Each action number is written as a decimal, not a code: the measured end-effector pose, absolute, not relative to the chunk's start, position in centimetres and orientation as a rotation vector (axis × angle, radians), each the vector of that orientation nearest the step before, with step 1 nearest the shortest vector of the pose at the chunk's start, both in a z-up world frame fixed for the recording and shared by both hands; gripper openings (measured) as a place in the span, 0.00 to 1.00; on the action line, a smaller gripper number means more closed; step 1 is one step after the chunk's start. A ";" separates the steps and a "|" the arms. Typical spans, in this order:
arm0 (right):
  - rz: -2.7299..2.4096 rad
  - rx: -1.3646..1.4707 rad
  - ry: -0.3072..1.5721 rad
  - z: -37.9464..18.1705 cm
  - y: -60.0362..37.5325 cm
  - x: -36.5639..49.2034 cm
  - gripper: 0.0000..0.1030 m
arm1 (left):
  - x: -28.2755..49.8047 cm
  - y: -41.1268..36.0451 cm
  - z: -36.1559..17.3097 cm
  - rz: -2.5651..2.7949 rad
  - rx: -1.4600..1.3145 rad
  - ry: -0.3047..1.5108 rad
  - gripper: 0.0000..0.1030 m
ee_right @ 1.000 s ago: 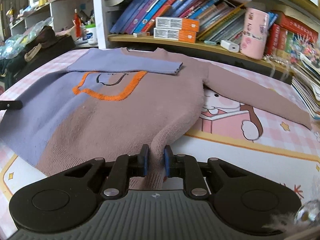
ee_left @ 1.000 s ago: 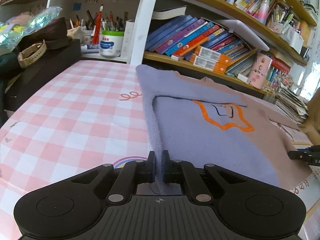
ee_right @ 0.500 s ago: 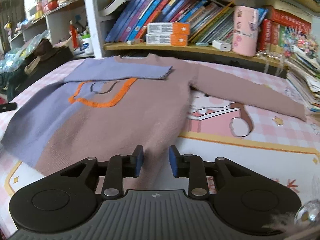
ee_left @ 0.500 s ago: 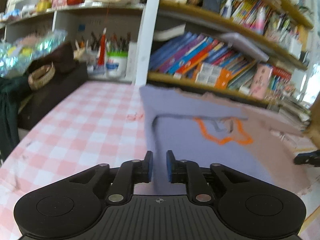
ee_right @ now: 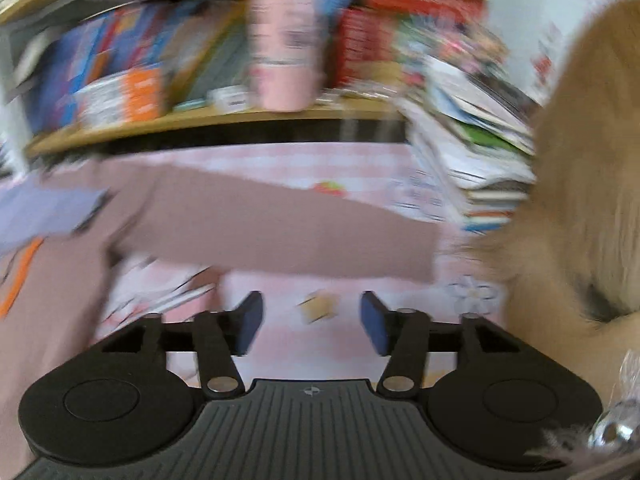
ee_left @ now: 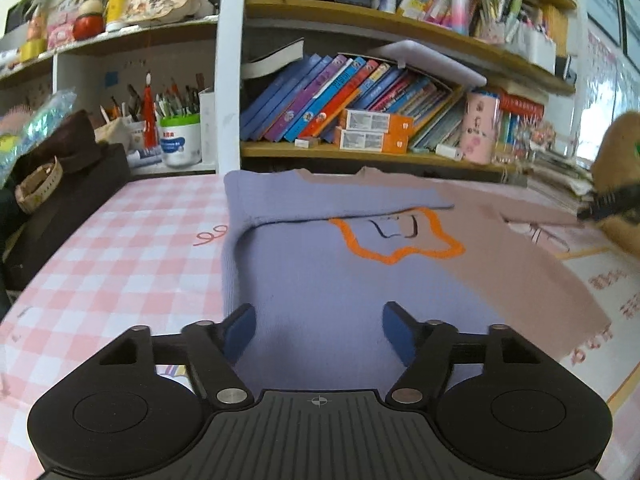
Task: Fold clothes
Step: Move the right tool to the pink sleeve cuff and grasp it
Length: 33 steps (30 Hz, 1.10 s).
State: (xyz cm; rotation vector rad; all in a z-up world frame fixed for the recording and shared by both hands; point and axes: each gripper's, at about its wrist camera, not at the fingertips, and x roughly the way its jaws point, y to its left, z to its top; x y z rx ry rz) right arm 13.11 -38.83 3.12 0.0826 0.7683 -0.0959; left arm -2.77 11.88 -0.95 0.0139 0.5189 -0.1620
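A lilac and dusty-pink sweater (ee_left: 360, 280) with an orange star outline lies flat on the pink checked table (ee_left: 120, 248). Its lilac sleeve is folded across the chest. My left gripper (ee_left: 319, 330) hovers over the lilac hem with its jaws opening; the cloth lies below them and the pads do not press it. In the blurred right wrist view my right gripper (ee_right: 312, 328) is opening too, over bare tablecloth, with nothing between its fingers. The pink sleeve (ee_right: 288, 232) stretches across just ahead of it. The right gripper's tip (ee_left: 608, 202) also shows at the right edge of the left wrist view.
A bookshelf (ee_left: 360, 120) full of books runs along the table's far side. A dark box with a bag (ee_left: 60, 184) stands at the left. A stack of papers (ee_right: 472, 160) and a tan furry thing (ee_right: 580, 200) crowd the right end.
Both grippers let go of the sweater's hem and opened. The left drew back a little. The right swung fast to the right, from the hem to the outstretched pink sleeve.
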 end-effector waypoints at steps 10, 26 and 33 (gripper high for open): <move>-0.276 0.234 0.842 0.7 -44.7 17.9 0.57 | -2.9 11.2 -1.8 -0.173 0.078 0.536 0.85; -0.181 0.159 0.761 4.0 -39.0 19.3 0.09 | -3.2 10.7 -1.8 -0.161 0.115 0.522 0.94; 0.105 0.099 0.559 13.3 -28.0 19.4 0.09 | -3.7 10.4 -1.6 -0.176 0.134 0.495 0.96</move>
